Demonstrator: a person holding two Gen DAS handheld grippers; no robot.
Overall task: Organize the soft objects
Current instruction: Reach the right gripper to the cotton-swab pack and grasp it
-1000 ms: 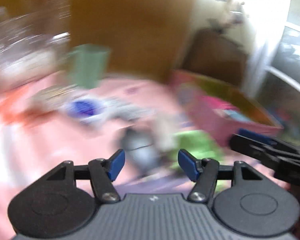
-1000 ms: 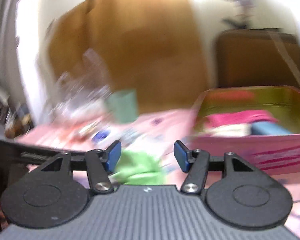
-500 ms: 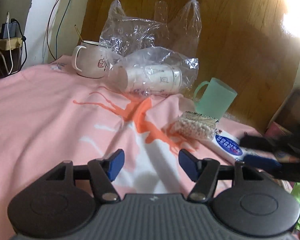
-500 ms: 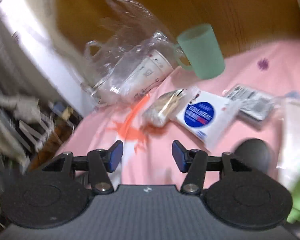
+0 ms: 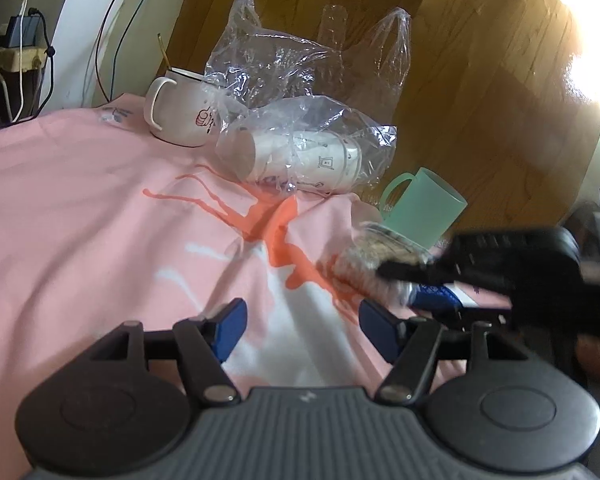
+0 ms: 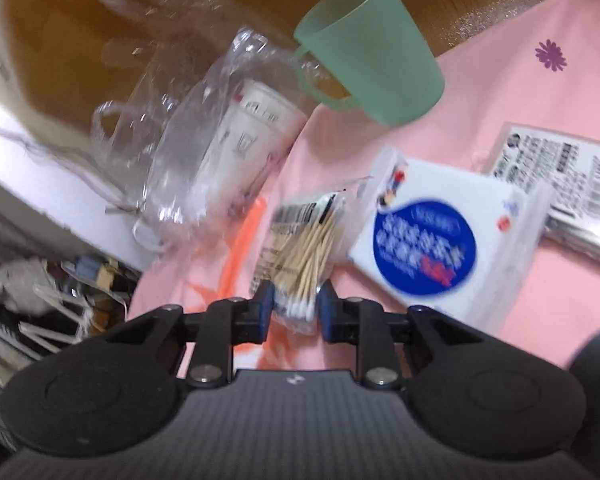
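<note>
A clear bag of cotton swabs point(image 6: 304, 248) lies on the pink cloth point(image 5: 80, 220). My right gripper point(image 6: 296, 308) is closing, and its blue pads press the near end of the bag from both sides. In the left wrist view the same bag point(image 5: 360, 264) shows blurred, with the right gripper point(image 5: 404, 276) coming in from the right. My left gripper point(image 5: 302, 320) hovers over bare cloth, its jaws opening slightly with nothing between them. A white pack with a blue oval label point(image 6: 424, 244) lies just right of the swabs.
A green cup point(image 6: 372, 48) stands behind the swabs. A clear plastic bag holding stacked paper cups point(image 5: 300, 156) lies beside a white mug point(image 5: 180, 112). A silver packet point(image 6: 572, 184) lies at the right. A wooden panel point(image 5: 480, 80) backs the scene; cables point(image 5: 20, 28) hang at far left.
Both views swung away from the pink tin toward the cups and mug. The right gripper moved onto the swab bag and its jaws closed on it. The left gripper has held still lately.
</note>
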